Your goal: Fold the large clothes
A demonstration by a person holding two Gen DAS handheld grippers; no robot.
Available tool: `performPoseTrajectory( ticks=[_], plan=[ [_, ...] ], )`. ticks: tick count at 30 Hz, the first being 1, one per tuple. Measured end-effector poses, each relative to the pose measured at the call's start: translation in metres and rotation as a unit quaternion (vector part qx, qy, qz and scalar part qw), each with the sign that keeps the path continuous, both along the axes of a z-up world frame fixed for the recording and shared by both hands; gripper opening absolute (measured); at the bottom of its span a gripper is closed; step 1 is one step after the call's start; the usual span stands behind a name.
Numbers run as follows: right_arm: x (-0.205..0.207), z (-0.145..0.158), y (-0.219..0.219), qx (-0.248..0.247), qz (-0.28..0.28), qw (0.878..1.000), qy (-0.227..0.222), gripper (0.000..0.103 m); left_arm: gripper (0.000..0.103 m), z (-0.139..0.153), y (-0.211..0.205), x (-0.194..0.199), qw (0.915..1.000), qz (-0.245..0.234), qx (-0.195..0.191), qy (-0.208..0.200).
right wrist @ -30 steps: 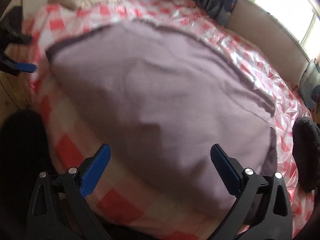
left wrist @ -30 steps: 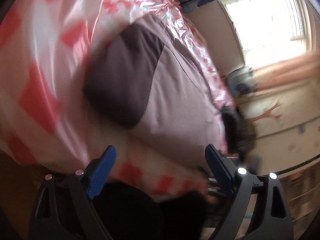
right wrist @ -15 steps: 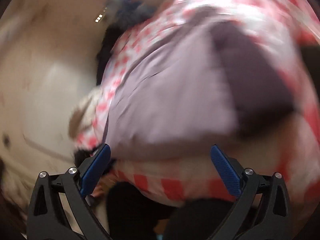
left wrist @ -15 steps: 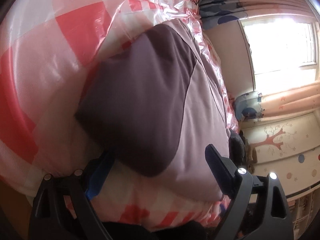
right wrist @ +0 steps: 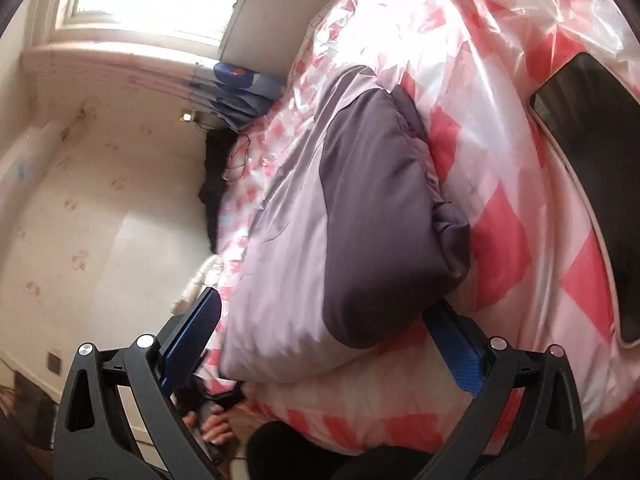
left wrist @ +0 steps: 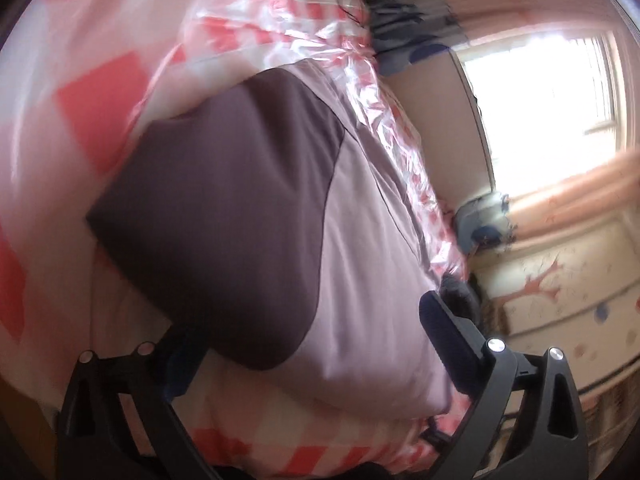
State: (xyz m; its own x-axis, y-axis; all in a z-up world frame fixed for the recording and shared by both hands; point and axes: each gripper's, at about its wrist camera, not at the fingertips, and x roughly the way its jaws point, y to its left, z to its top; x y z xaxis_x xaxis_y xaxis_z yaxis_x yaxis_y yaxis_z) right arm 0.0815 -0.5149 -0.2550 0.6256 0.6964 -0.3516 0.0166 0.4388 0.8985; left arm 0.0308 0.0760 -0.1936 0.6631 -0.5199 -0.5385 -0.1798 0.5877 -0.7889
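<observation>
garment (left wrist: 360, 240): lilac-grey, folded on checked bed (left wrist: 100, 92) | left gripper (left wrist: 316, 352): fingers just widened, straddling hem | right gripper (right wrist: 328, 340): fingers wide, empty

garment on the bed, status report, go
Left gripper open, fingers just widened, straddling the garment's near edge. Right gripper open, nothing gripped. Lilac-and-grey garment lies on the checked cover. Nothing blocking.

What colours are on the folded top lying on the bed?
The folded top is pale lilac with a dark grey-purple panel, clearest in the right wrist view.
</observation>
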Motion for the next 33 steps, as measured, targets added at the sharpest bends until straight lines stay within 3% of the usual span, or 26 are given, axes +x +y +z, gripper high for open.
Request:
performPoseTrajectory(
  ticks=[2,4,8,10,12,14,17,20,22,23,24,25,26,28,33],
  plan=[
    [0.012,-0.024,0.0,0.006,0.005,0.999,0.051,0.097,0.095,-0.023,0.002,0.016,0.9989,0.0,-0.018,0.043],
    [0.017,-0.036,-0.005,0.017,-0.003,0.998,0.061,0.097,0.095,-0.033,0.006,0.018,0.9979,0.015,-0.038,0.049],
    [0.02,-0.025,-0.008,0.051,-0.034,0.998,0.022,0.097,0.095,-0.025,-0.002,0.02,0.9987,0.021,-0.023,0.042],
    [0.018,-0.012,-0.005,0.035,-0.036,0.999,-0.003,0.097,0.095,-0.014,0.0,0.014,0.9984,0.034,-0.039,0.022],
    [0.023,-0.014,0.0,0.0,-0.028,1.0,0.011,0.097,0.095,-0.012,-0.001,0.015,0.999,0.033,-0.026,0.018],
    [0.037,-0.037,-0.004,0.022,-0.029,0.998,0.058,0.096,0.095,-0.026,-0.003,0.025,0.9983,0.03,-0.022,0.045],
    [0.032,-0.05,-0.02,0.079,-0.062,0.993,0.066,0.097,0.095,-0.031,-0.001,0.022,0.9977,0.038,-0.034,0.045],
    [0.036,-0.051,-0.022,0.105,-0.057,0.991,0.068,0.096,0.095,-0.032,-0.001,0.022,0.9976,0.041,-0.03,0.047],
    [0.036,-0.043,-0.021,0.111,-0.054,0.991,0.048,0.083,0.095,-0.032,0.0,0.021,0.9973,0.043,-0.034,0.049],
    [0.036,-0.038,-0.022,0.098,-0.054,0.993,0.041,0.072,0.095,-0.034,0.003,0.019,0.9972,0.044,-0.037,0.049],
    [0.035,-0.035,-0.021,0.084,-0.057,0.994,0.033,0.055,0.095,-0.035,0.005,0.018,0.9969,0.045,-0.041,0.049],
    [0.031,-0.037,-0.024,0.075,-0.061,0.995,0.032,0.044,0.09,-0.036,0.006,0.016,0.9968,0.048,-0.042,0.048],
    [0.029,-0.035,-0.024,0.059,-0.064,0.996,0.029,0.041,0.082,-0.038,0.007,0.012,0.9966,0.051,-0.042,0.049],
    [0.022,-0.023,-0.019,0.005,-0.062,0.998,0.011,0.039,0.057,-0.039,0.011,0.007,0.9964,0.047,-0.05,0.049],
    [-0.001,0.014,-0.005,-0.067,-0.061,0.996,-0.026,0.039,0.038,-0.01,0.011,-0.003,0.9987,0.036,-0.023,0.026]
  ],
)
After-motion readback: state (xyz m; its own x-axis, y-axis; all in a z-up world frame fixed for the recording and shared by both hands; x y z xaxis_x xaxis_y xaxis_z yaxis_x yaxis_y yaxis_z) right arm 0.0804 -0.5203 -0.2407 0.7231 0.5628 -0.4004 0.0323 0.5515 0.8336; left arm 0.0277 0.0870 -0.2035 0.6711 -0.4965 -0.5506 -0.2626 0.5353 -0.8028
